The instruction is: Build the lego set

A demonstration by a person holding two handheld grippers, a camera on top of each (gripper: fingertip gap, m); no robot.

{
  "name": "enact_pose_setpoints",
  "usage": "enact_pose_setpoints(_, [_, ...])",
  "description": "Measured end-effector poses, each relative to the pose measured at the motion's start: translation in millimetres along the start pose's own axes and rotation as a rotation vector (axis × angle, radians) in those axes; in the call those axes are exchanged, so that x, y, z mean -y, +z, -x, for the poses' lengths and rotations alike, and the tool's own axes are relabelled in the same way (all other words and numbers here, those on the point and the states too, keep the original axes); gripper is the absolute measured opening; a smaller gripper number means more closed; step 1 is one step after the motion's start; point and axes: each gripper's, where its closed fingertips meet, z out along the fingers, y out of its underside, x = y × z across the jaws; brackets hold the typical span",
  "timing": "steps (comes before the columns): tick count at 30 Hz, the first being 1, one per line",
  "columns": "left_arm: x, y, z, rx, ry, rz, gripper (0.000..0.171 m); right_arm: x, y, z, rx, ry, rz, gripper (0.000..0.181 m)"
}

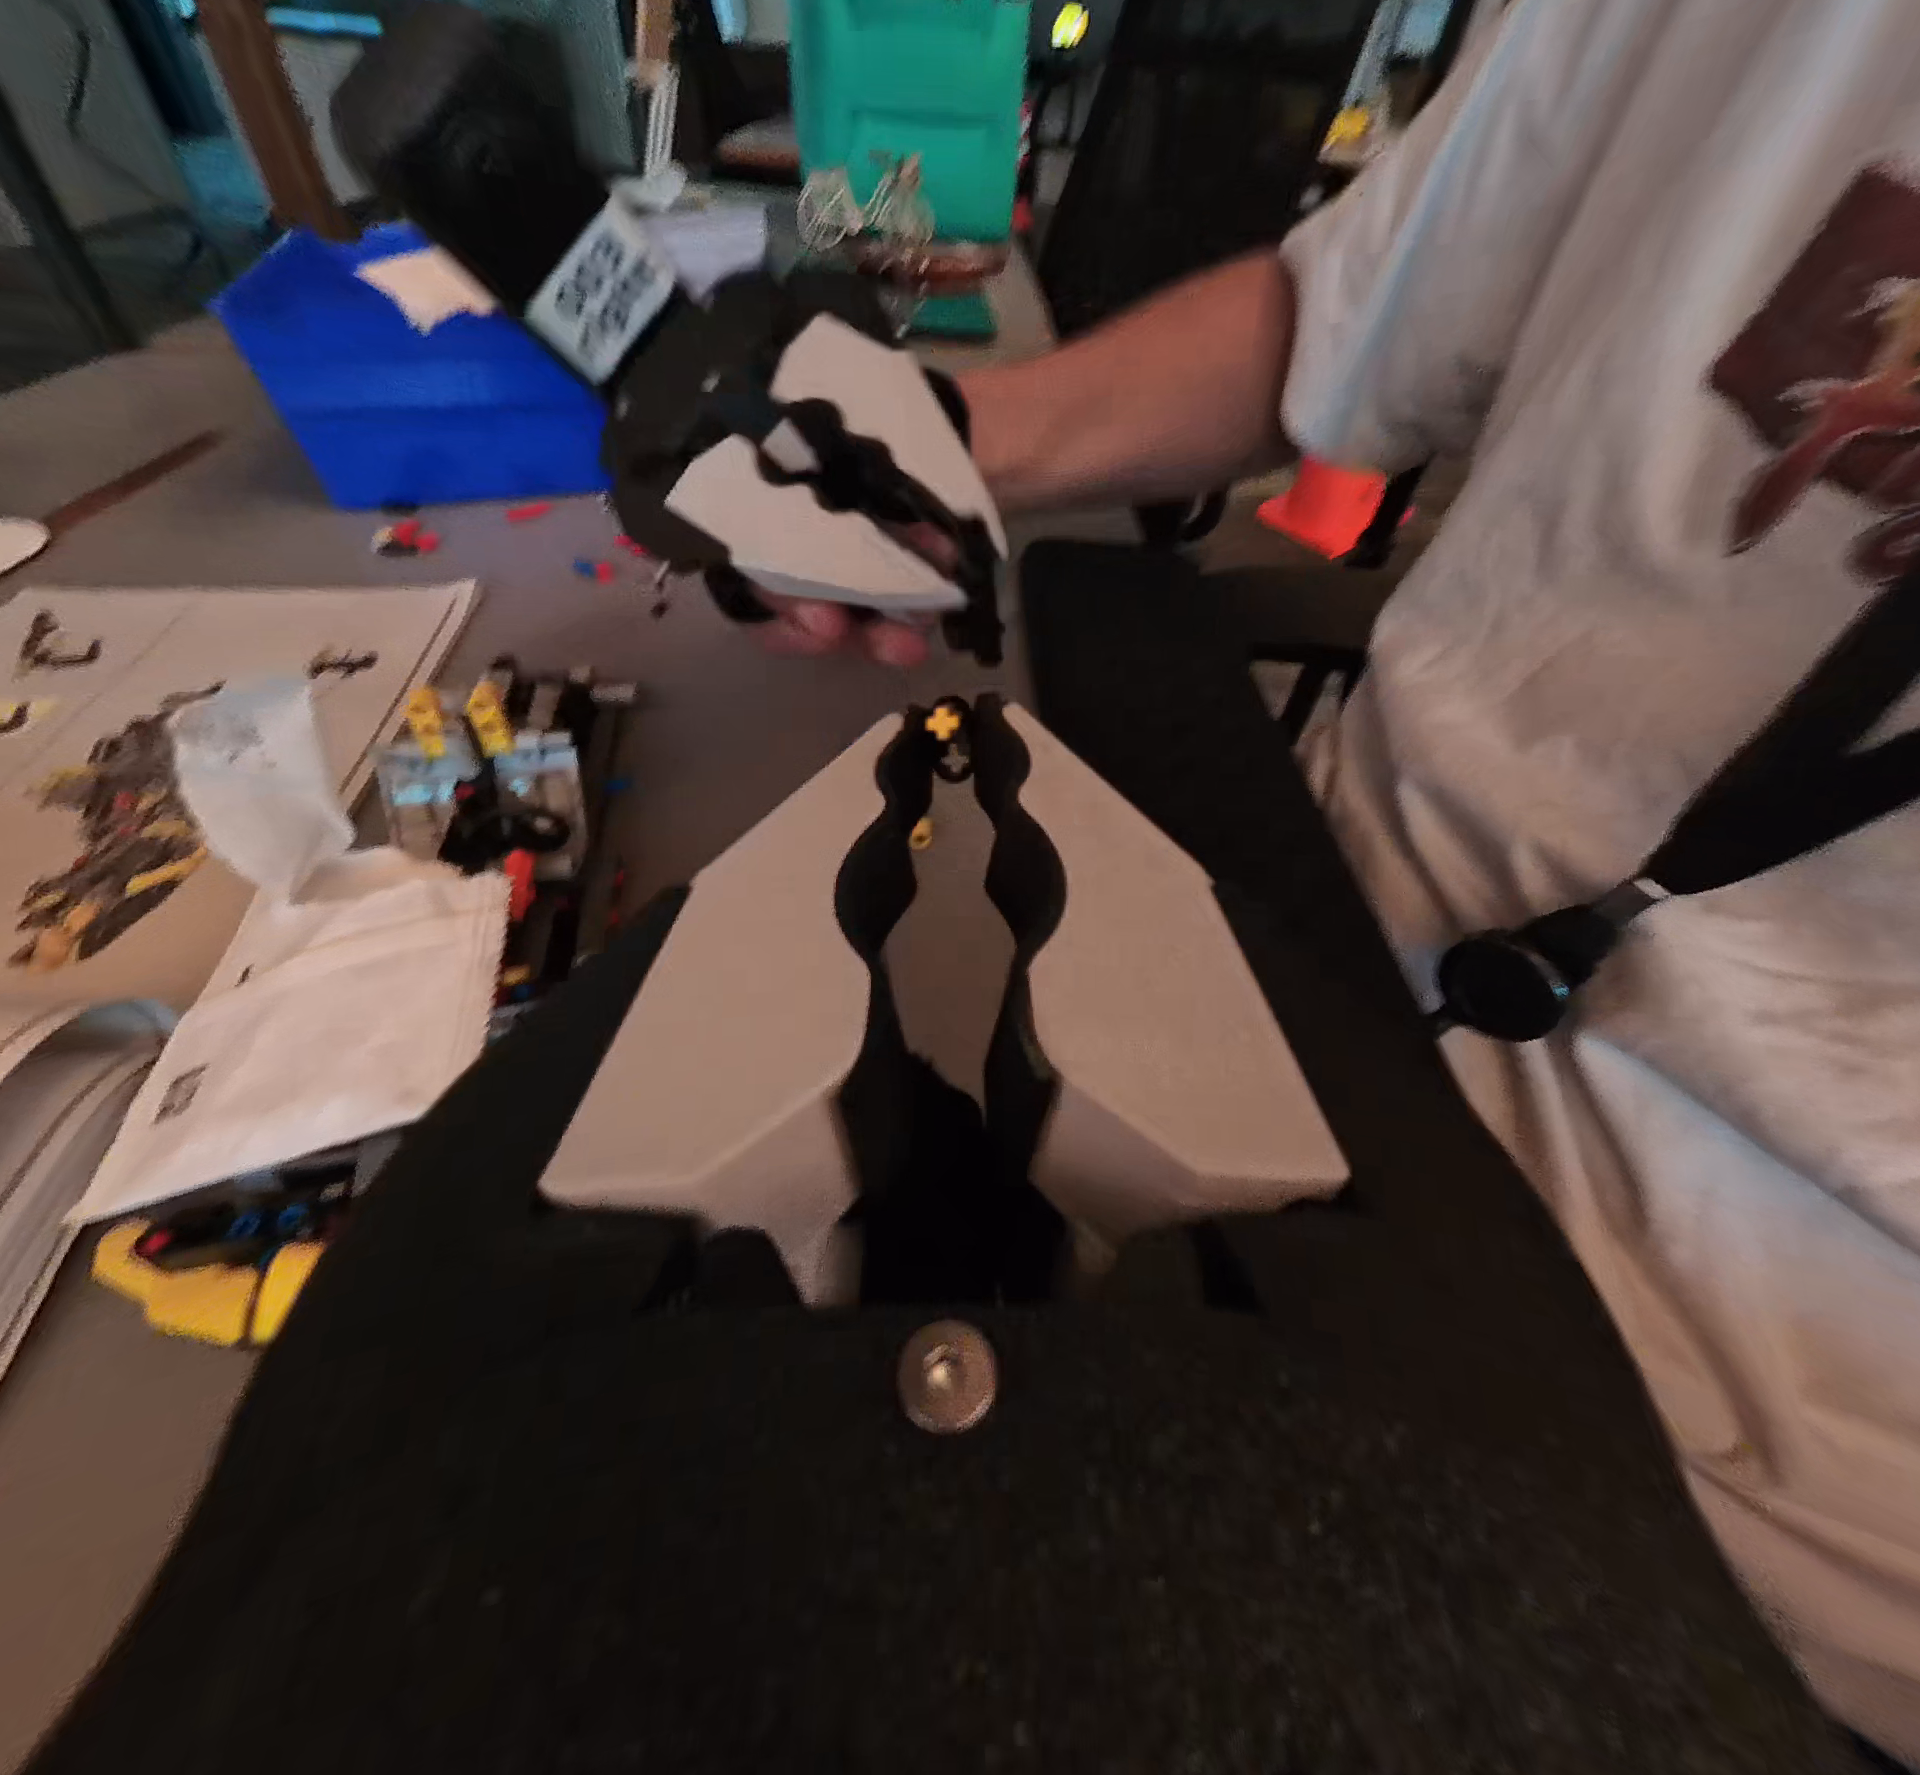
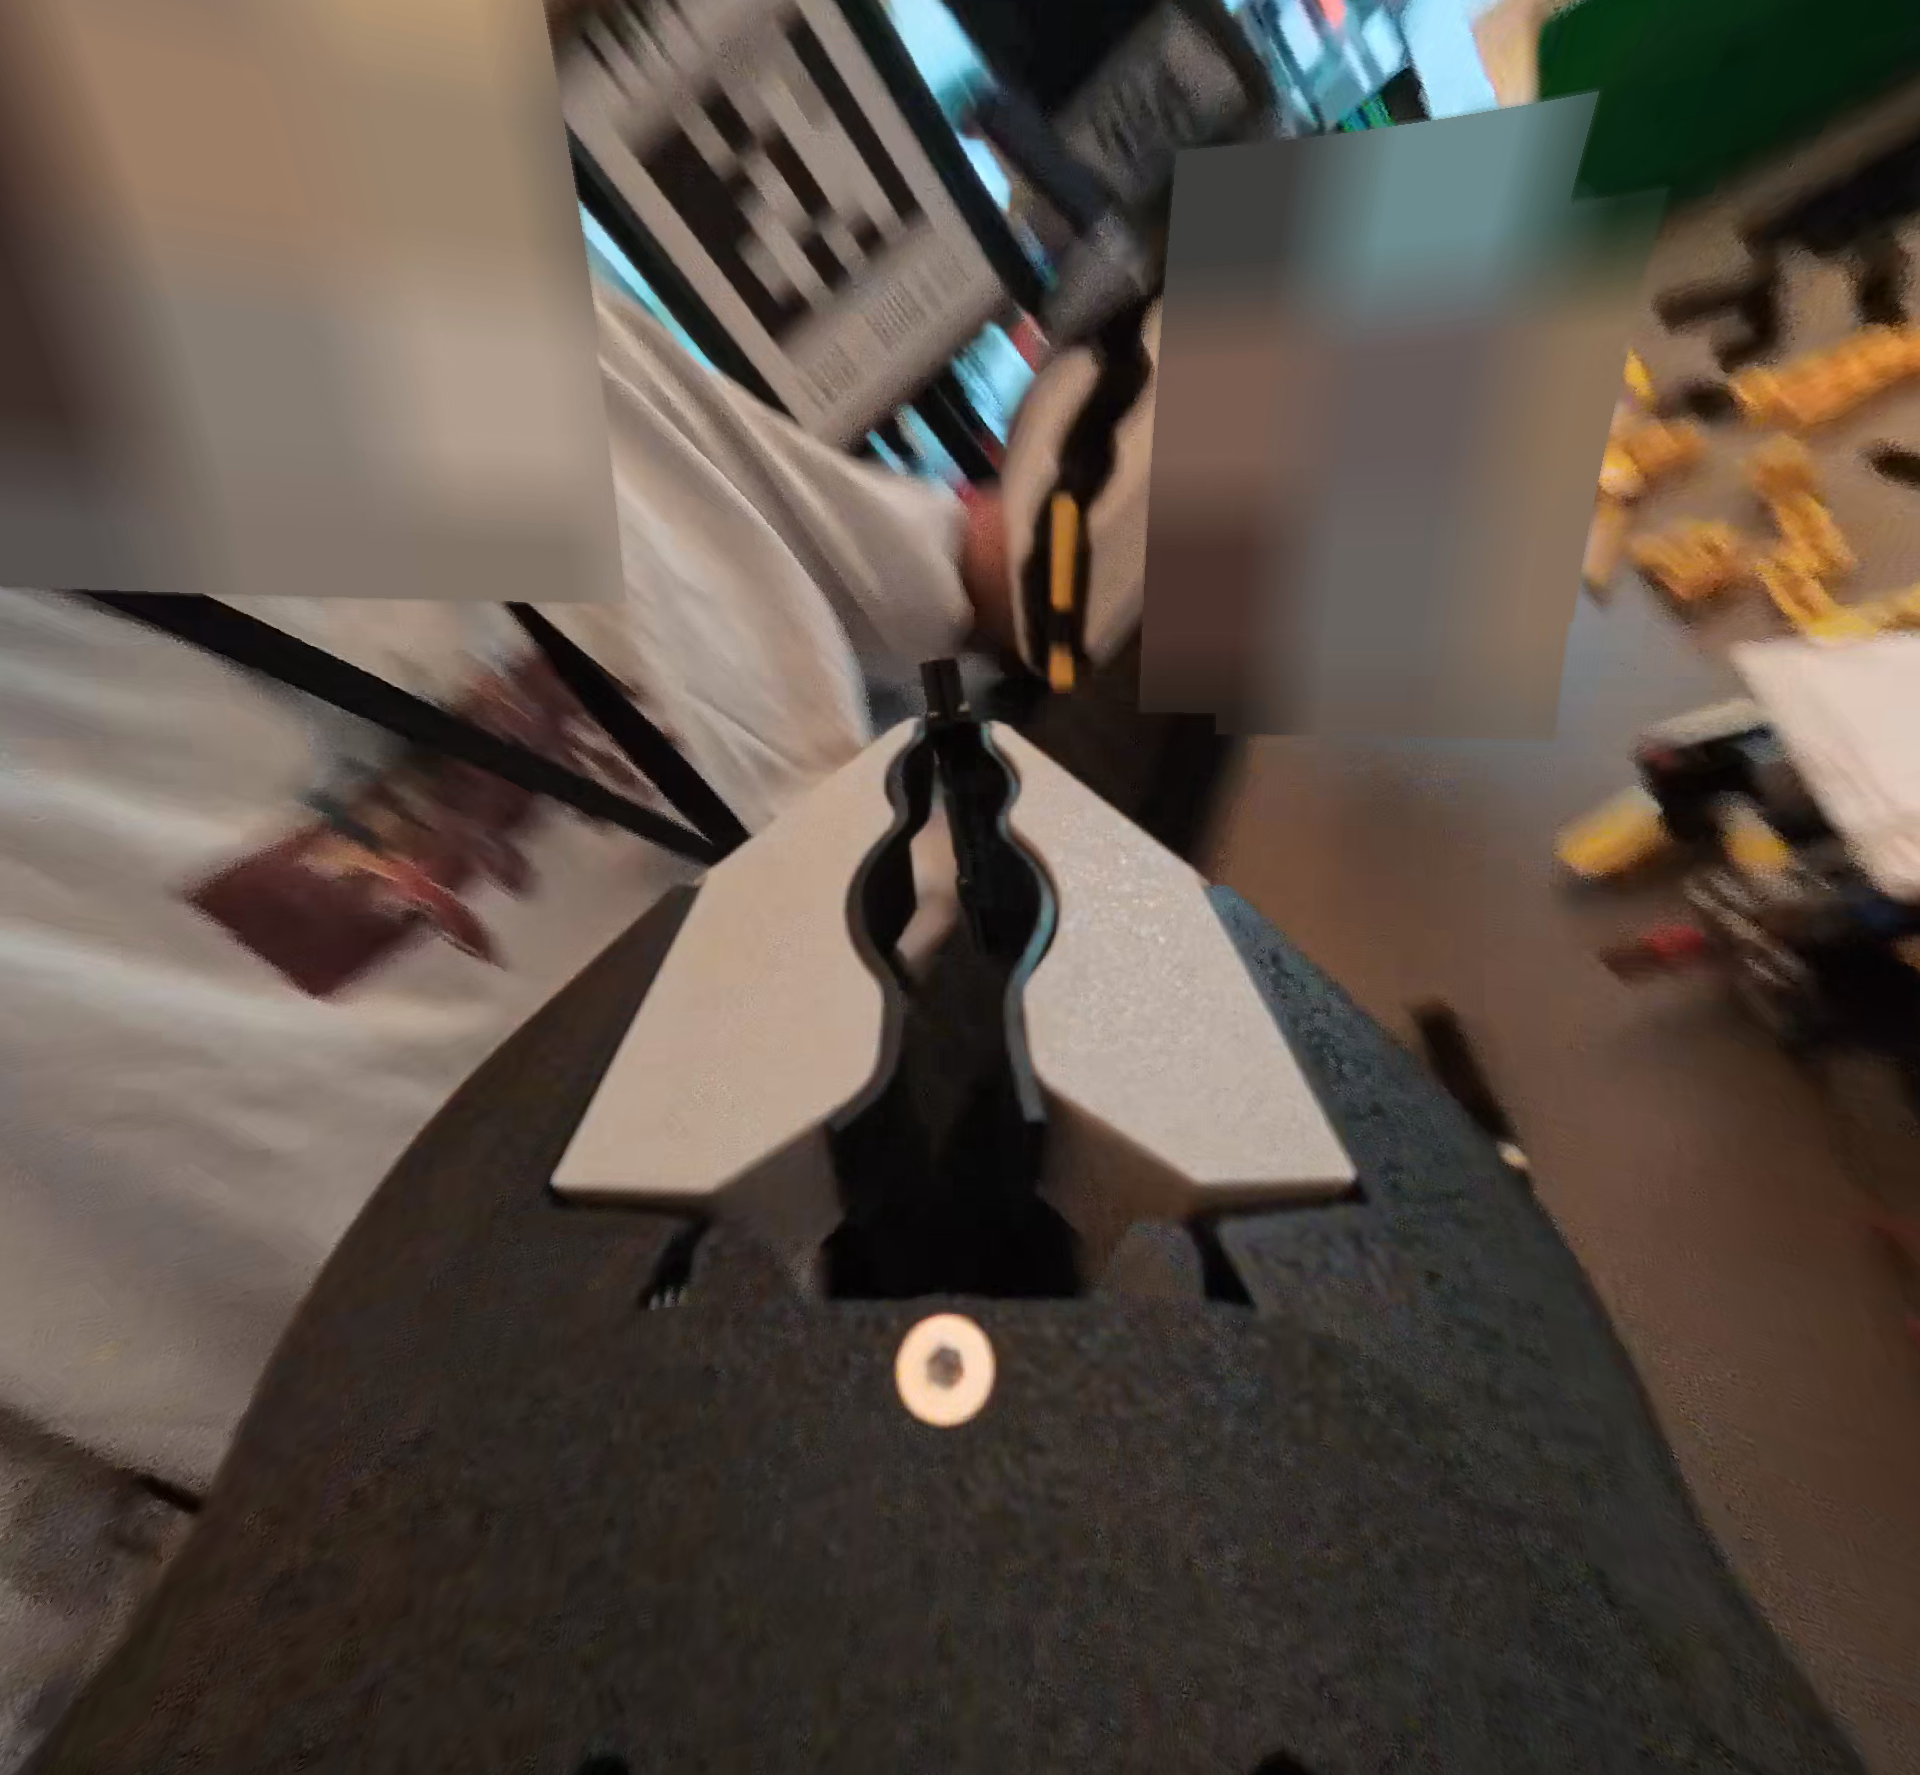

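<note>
Left hand-held gripper (image 1: 951,723) is pinching a small yellow piece (image 1: 941,720). Right hand-held gripper (image 2: 948,723) is clamping a black pin (image 2: 943,686), both raised above the surface (image 1: 727,665).

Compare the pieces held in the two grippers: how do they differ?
The yellow-and-black beam piece in the left gripper is thicker, with a cross-shaped end; the thin black axle pin in the right gripper is all black, poking past the fingertips. Both are clamped at the tips.
</note>
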Motion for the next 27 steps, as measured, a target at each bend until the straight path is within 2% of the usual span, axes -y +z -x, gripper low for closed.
enact_pose_setpoints(2, [12,-3,-6,-0.034,-0.01,-0.067,0.005,20,-3,18,0.159,0.055,-0.175,0.006])
enact_pose_setpoints(5, [23,-5,-10,-0.046,-0.002,-0.125,0.005,31,-4,26,0.287,0.117,-0.303,0.006])
enact_pose_setpoints(9, [15,4,-14,-0.04,0.025,-0.074,0.005,33,0,15,0.19,0.115,-0.302,0.006])
enact_pose_setpoints(12, [7,10,-18,-0.053,0.033,-0.022,0.005,40,-10,7,0.224,0.215,-0.378,0.006])
enact_pose_setpoints(13, [5,9,-17,-0.045,0.042,-0.009,0.005,33,-9,-3,0.176,0.261,-0.34,0.006])
enact_pose_setpoints(14, [4,6,-14,-0.028,0.048,-0.004,0.005,18,-7,-12,0.109,0.288,-0.245,0.006])
enact_pose_setpoints(16, [5,0,-12,-0.026,0.024,-0.015,0.005,-28,-4,-13,-0.001,0.294,0.079,0.007])
enact_pose_setpoints(17, [6,-2,-12,-0.037,0.006,-0.017,0.005,-44,-5,-4,0.007,0.325,0.191,0.006])
enact_pose_setpoints(19, [5,-1,-14,-0.05,0.003,-0.011,0.005,-57,-1,11,0.067,0.436,0.317,0.006])
enact_pose_setpoints(22, [0,5,-25,-0.091,0.025,0.021,0.005,-93,0,-18,-0.128,0.427,0.553,0.007])
enact_pose_setpoints(24, [-2,6,-30,-0.108,0.028,0.028,0.004,-104,5,-10,-0.057,0.451,0.602,0.007])
enact_pose_setpoints(27, [1,3,-32,-0.13,0.007,0.009,0.005,-104,15,10,0.147,0.525,0.564,0.006])
